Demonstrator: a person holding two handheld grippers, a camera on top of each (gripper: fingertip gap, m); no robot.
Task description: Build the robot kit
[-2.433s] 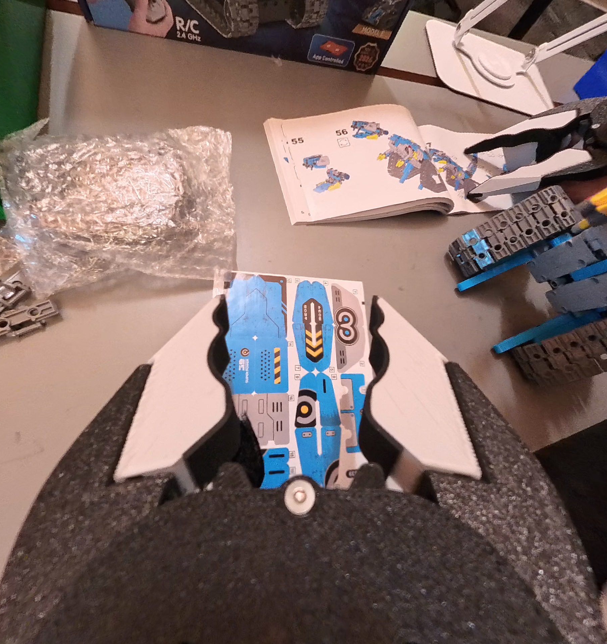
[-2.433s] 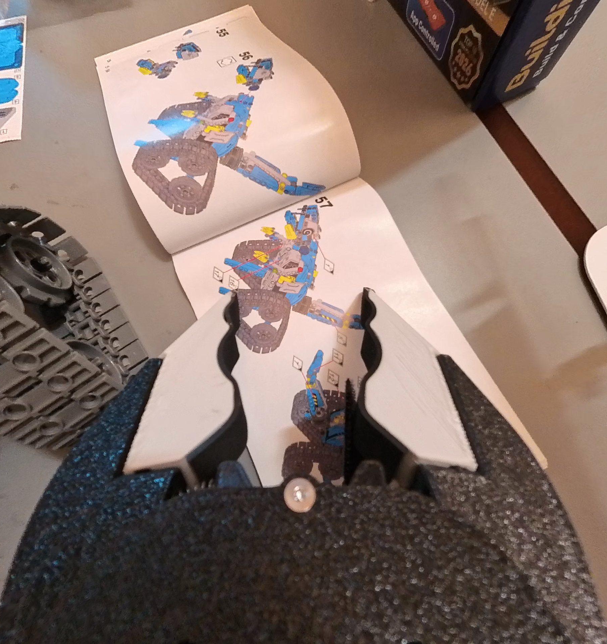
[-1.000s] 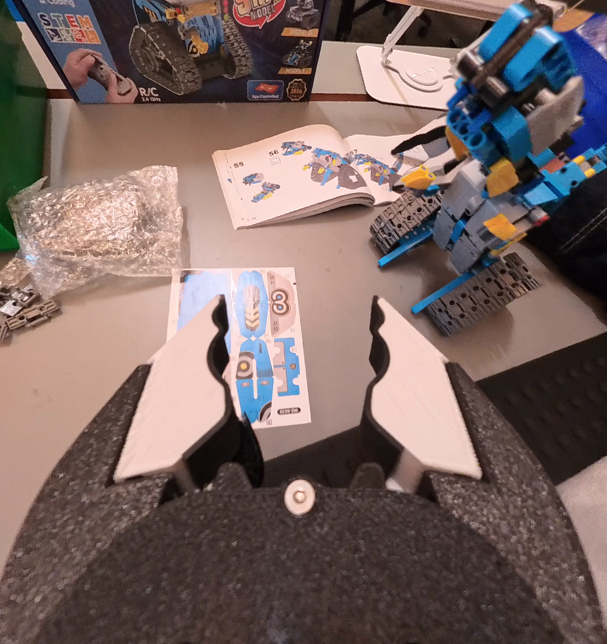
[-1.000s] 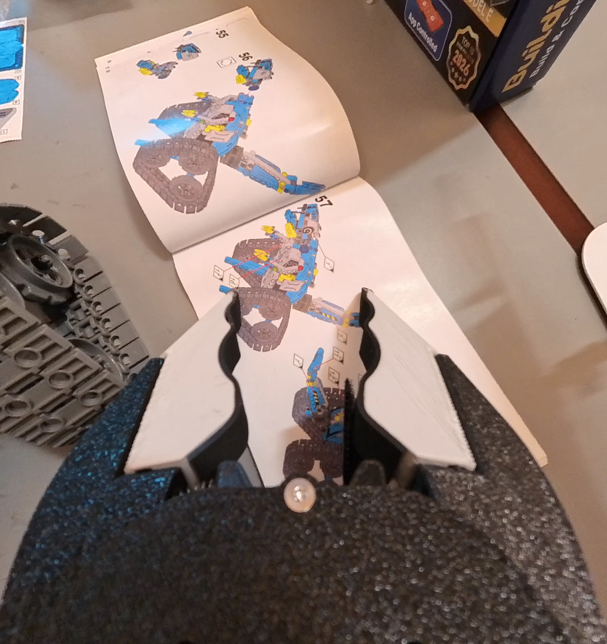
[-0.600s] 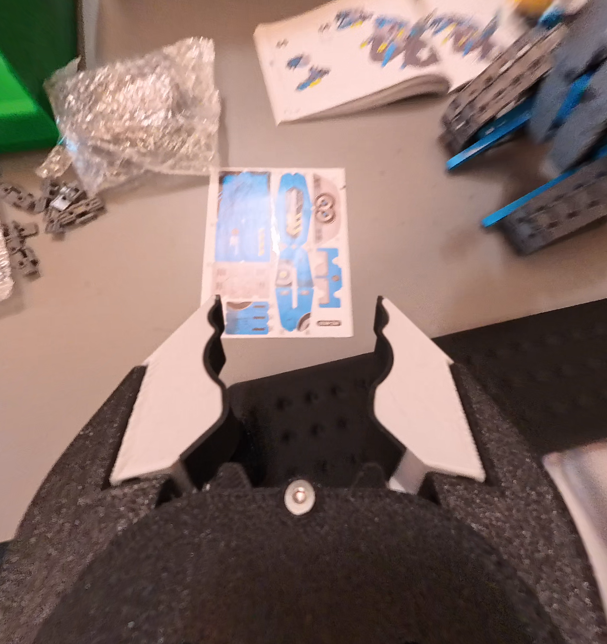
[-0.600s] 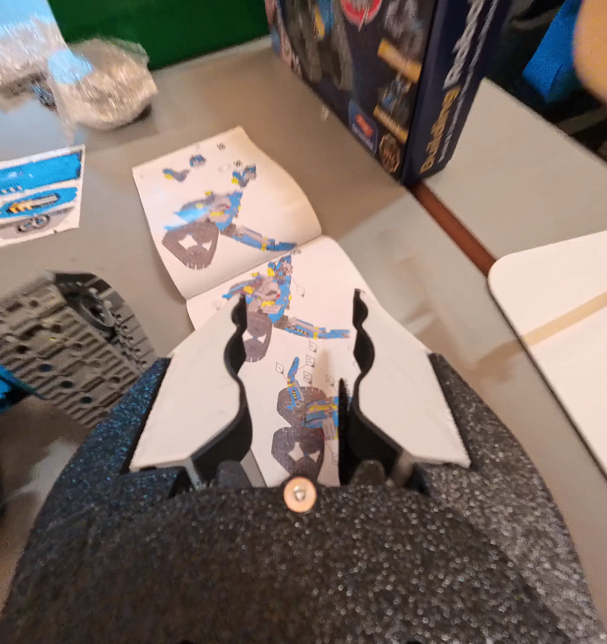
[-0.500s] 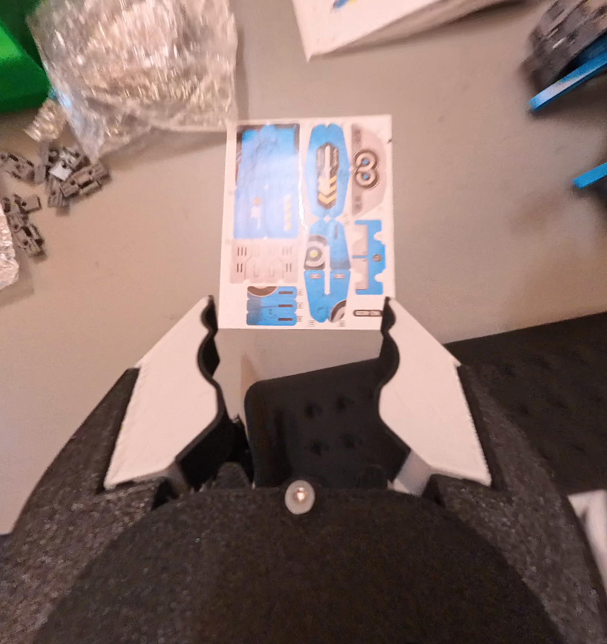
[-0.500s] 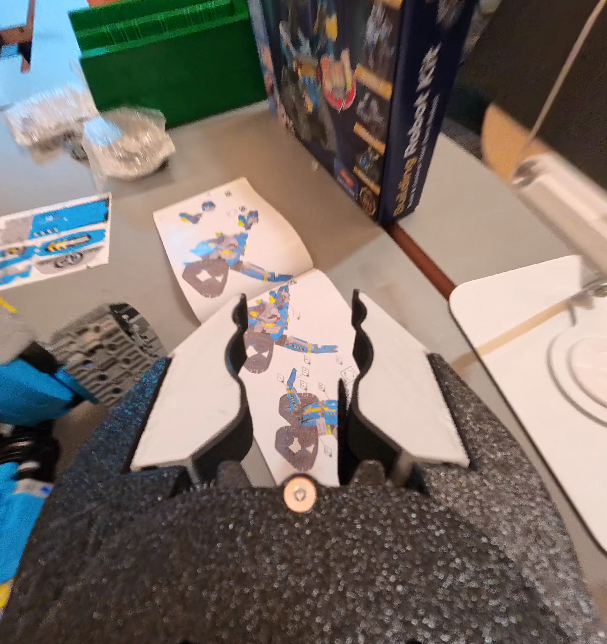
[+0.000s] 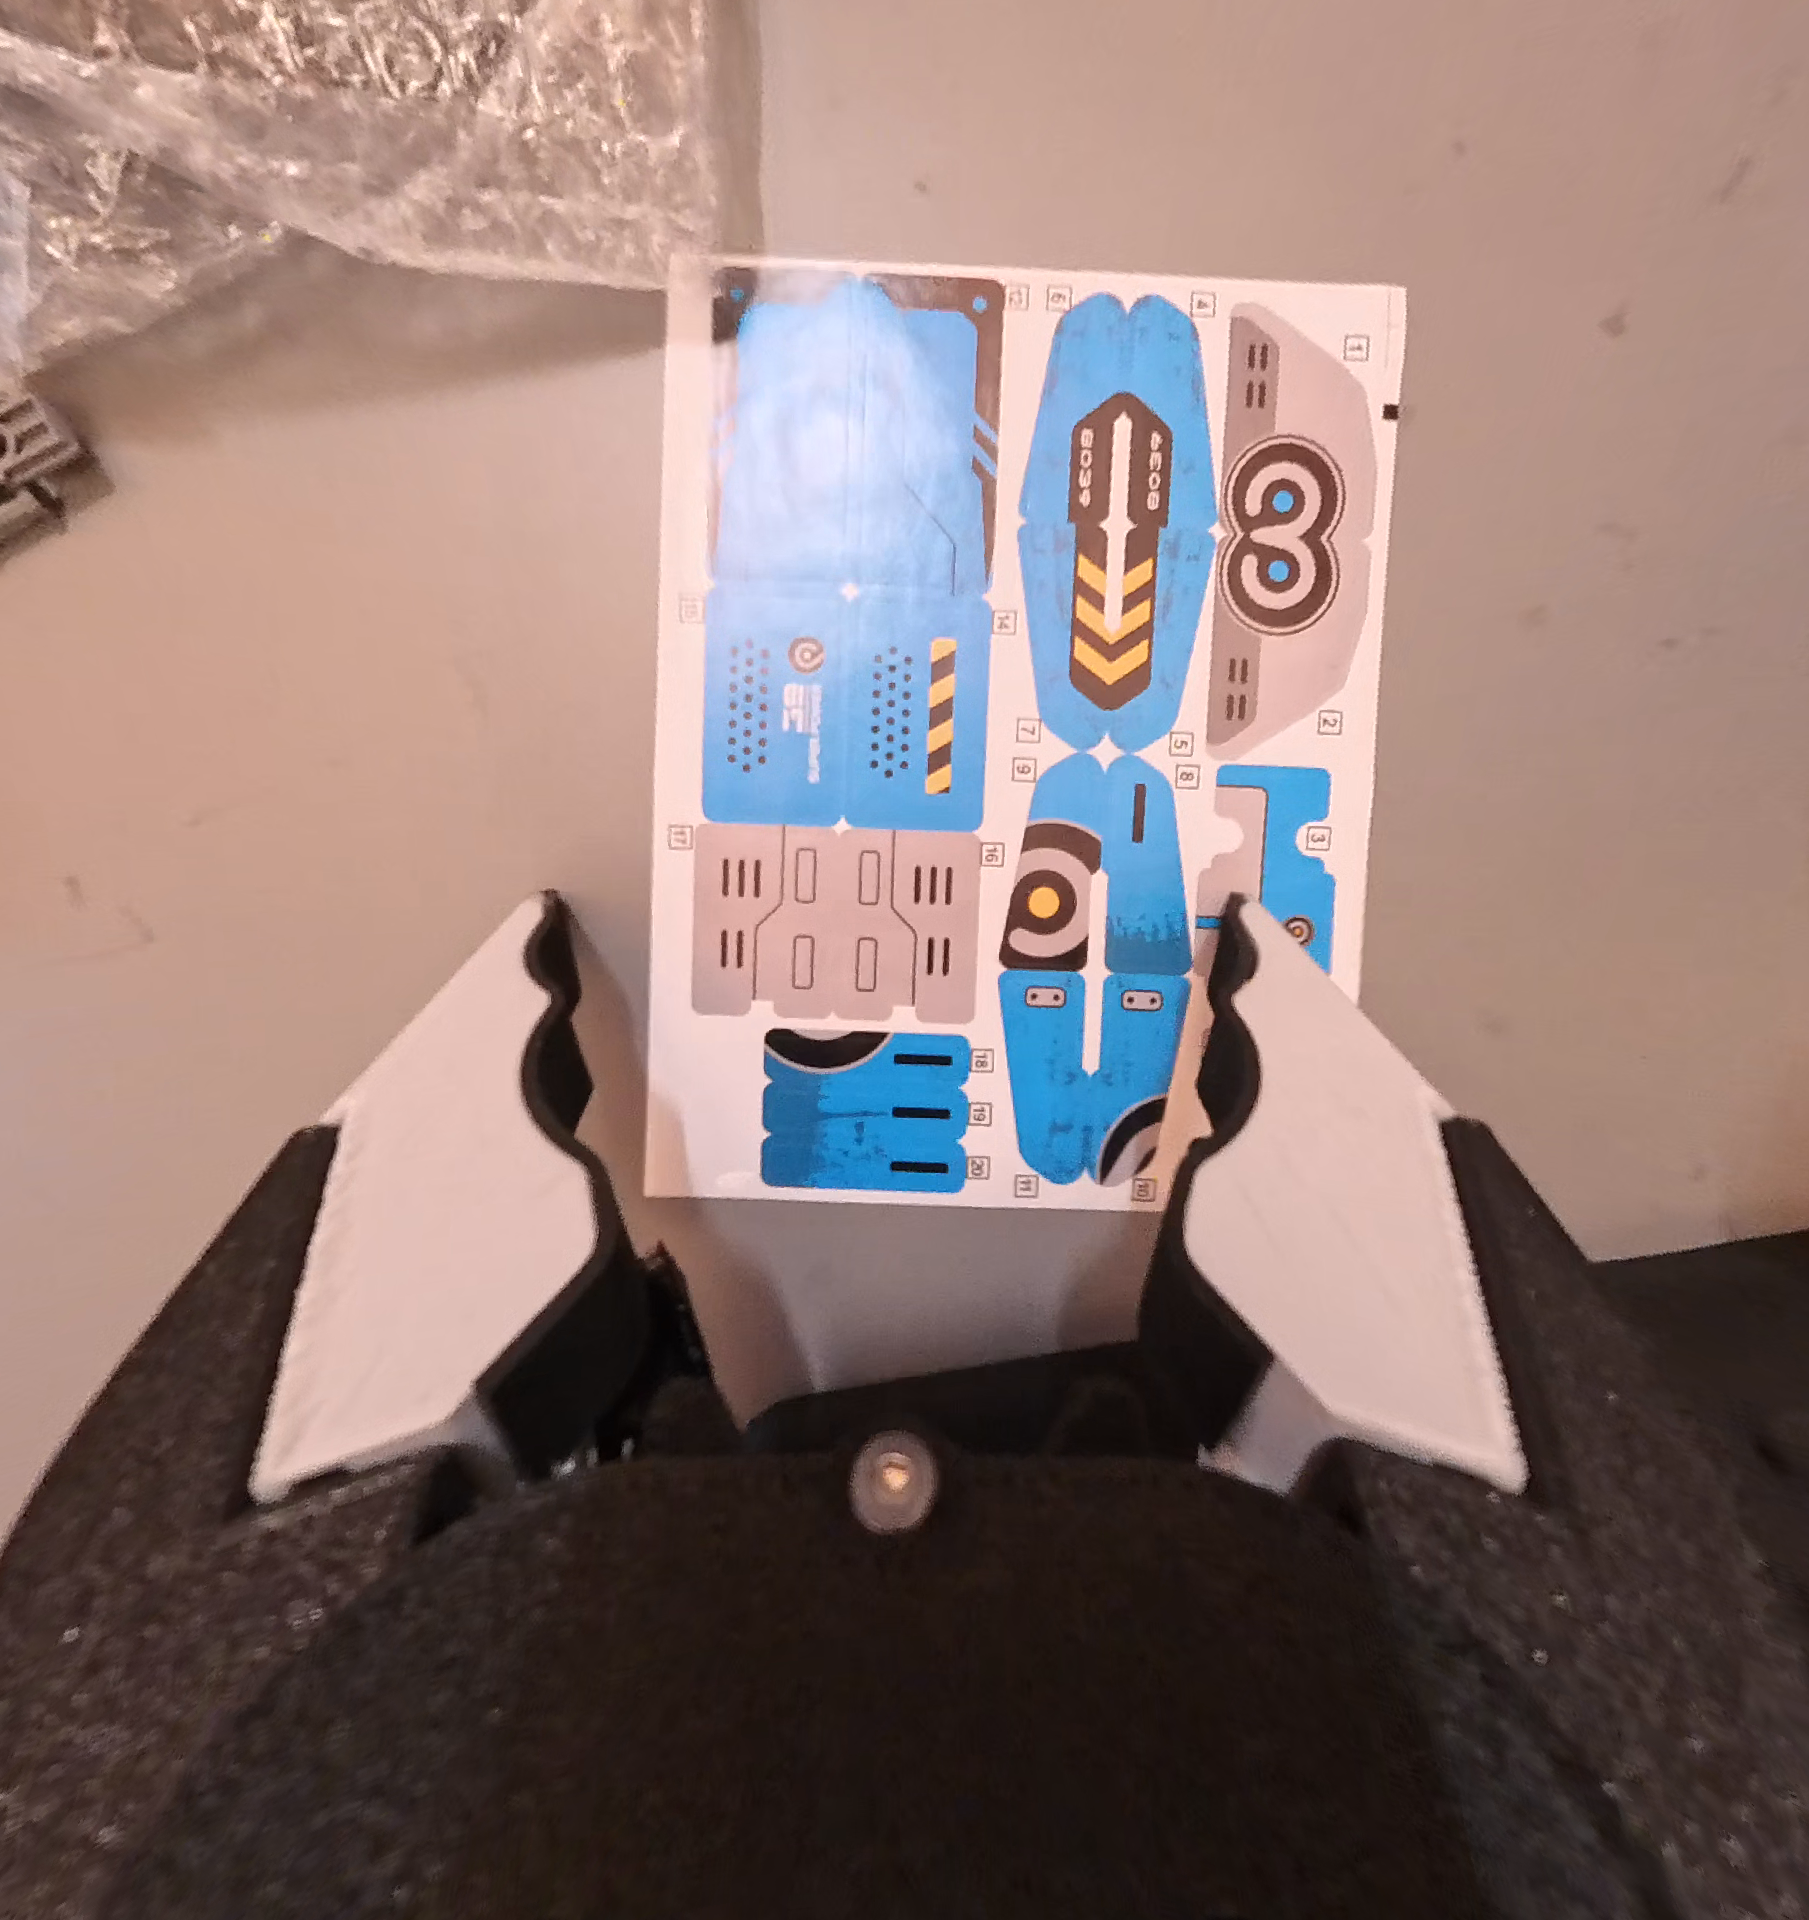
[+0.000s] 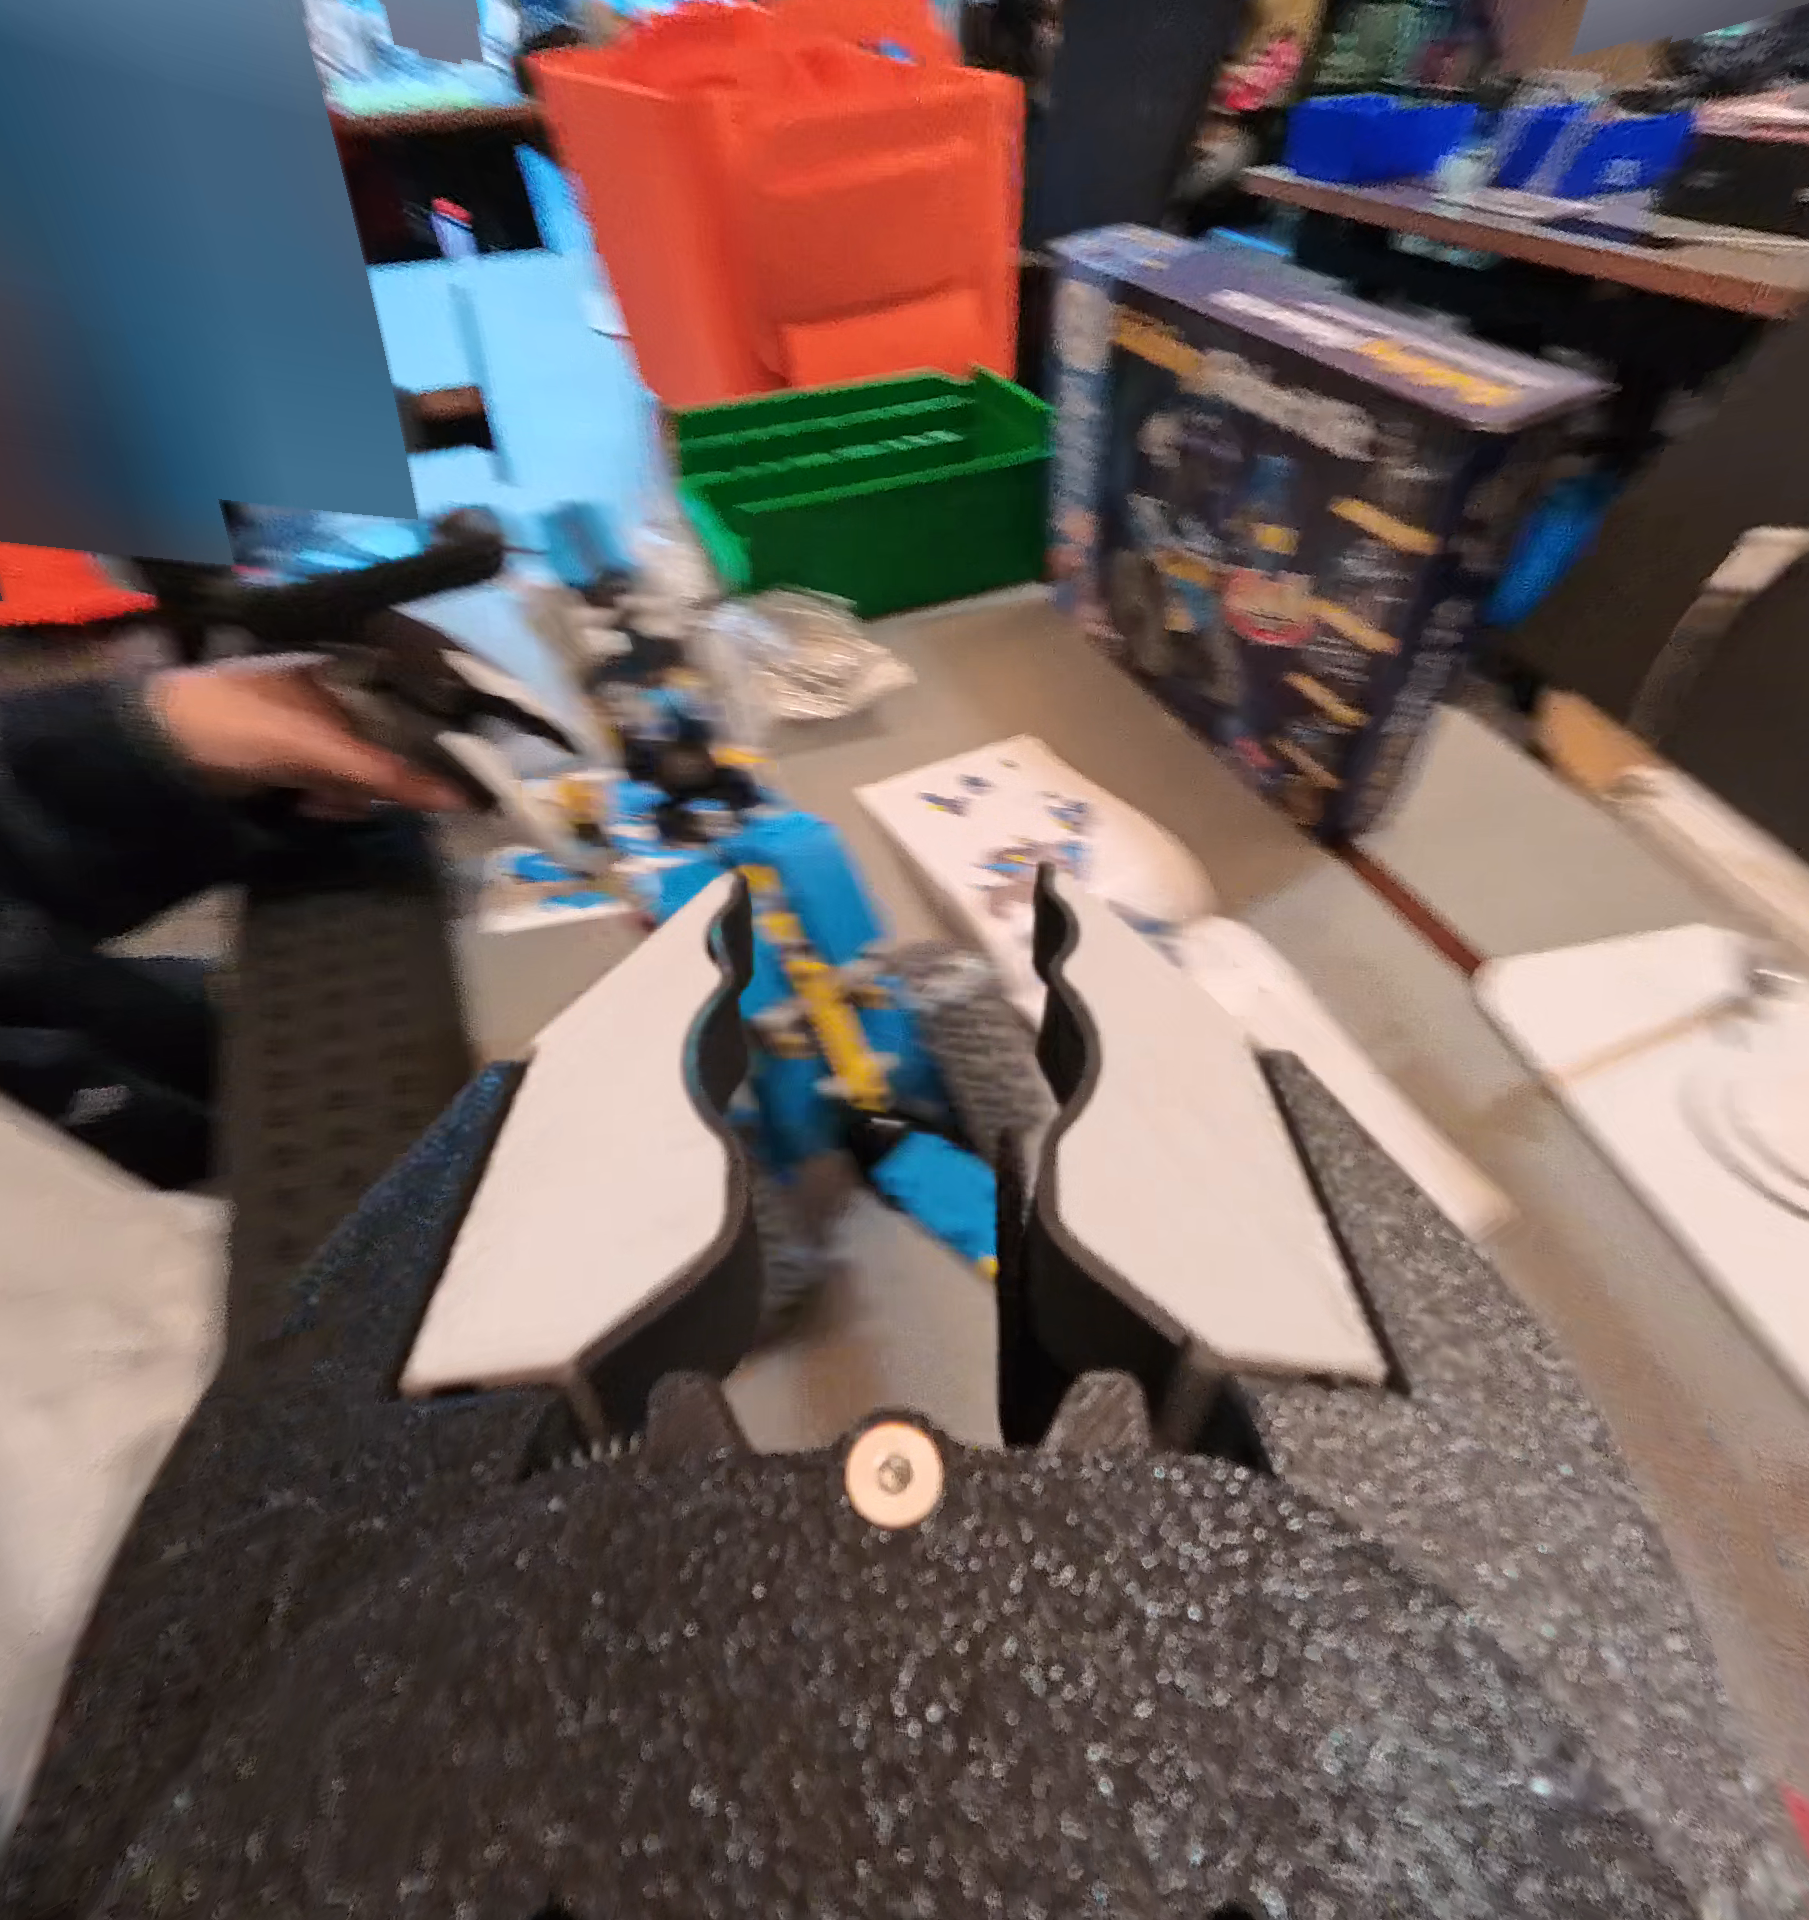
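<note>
Stickers all remained on the sticker sheet [image 9: 1025,727] under the gaping, empty left tool [image 9: 889,914]; right tool [image 10: 889,894] also wide, empty.

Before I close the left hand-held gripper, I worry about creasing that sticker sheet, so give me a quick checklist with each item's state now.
1. Left hand-held gripper open: ok.
2. Sticker sheet flat on the table: ok.
3. Sheet centred between the fingers: not ok, its right edge lies under the right finger.
4. Bubble wrap off the sheet: cannot tell, it reaches the far corner.
5. Right hand-held gripper empty: ok.
</note>
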